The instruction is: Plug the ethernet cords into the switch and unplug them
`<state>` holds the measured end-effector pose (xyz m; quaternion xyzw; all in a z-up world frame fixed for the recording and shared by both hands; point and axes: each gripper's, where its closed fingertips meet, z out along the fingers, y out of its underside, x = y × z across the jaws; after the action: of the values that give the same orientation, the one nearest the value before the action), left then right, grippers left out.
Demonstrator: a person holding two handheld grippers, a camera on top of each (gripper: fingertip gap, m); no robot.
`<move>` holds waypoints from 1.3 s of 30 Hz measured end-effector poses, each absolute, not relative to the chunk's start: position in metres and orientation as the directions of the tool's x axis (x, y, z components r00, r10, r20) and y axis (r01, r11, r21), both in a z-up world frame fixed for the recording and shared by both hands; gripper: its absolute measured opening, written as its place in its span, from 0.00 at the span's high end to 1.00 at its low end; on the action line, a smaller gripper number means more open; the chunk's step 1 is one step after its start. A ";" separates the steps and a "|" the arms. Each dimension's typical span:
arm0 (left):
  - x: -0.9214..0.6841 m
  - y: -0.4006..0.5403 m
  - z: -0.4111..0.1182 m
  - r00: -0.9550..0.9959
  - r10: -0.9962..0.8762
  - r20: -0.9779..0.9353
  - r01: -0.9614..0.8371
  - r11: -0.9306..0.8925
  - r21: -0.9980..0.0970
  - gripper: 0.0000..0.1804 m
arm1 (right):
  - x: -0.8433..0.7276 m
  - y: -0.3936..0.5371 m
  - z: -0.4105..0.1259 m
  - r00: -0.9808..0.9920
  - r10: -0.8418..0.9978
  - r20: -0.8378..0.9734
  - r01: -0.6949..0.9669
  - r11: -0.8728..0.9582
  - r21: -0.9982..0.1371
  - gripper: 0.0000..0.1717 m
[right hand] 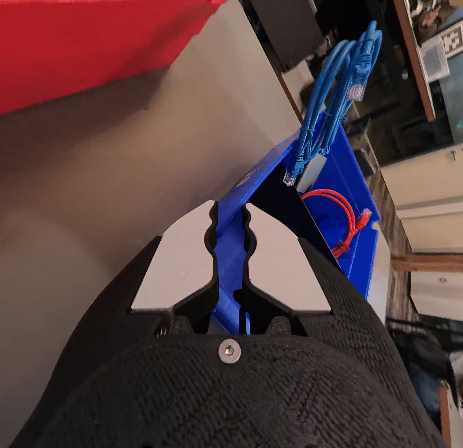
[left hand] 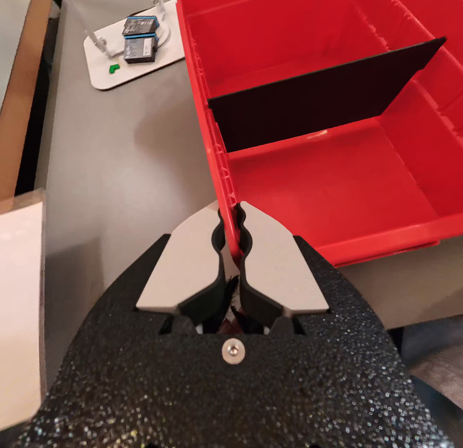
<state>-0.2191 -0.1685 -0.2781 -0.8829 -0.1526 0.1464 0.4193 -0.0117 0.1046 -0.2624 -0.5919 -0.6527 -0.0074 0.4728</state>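
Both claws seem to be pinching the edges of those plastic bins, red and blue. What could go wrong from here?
The blue bin looks tilted in the right gripper, and the bundled blue cable pokes out over its rim, so it could spill. The left gripper pinches only the red bin's thin wall near a corner; it may slip or twist.

Two black batteries (left hand: 139,41), green piece (left hand: 114,68) on white board (left hand: 105,81).

My left gripper (left hand: 231,231) has a coarse, glittery black body and pale grey fingers (left hand: 185,255) lined with wavy black pads. A silver screw (left hand: 233,350) sits just behind them. My right gripper (right hand: 229,231) looks alike, its screw (right hand: 229,351) placed likewise.
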 end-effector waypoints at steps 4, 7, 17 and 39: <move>-0.219 -0.195 -0.277 0.885 0.445 -0.138 0.177 -0.596 -0.783 0.97 | -0.046 0.077 -0.262 0.056 0.778 0.626 0.733 0.394 -0.555 0.91; -0.220 -0.211 -0.276 0.870 0.476 -0.130 0.202 -0.584 -0.786 0.97 | -0.069 0.060 -0.261 -0.020 0.787 0.617 0.684 0.461 -0.565 0.90; -0.226 -0.234 -0.274 0.871 0.471 -0.141 0.189 -0.585 -0.789 0.97 | -0.070 -0.063 -0.213 -0.612 0.255 0.749 -0.104 0.913 -0.395 0.70; -0.229 -0.230 -0.255 0.864 0.474 -0.168 0.137 -0.543 -0.828 0.97 | -0.087 -0.105 -0.292 -0.704 -0.589 0.397 -0.591 0.796 0.133 0.96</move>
<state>-0.2290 -0.2302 -0.2545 -0.8576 -0.1783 0.1902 0.4433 -0.0874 -0.1051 -0.2922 0.3194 -0.9231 0.0024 0.2143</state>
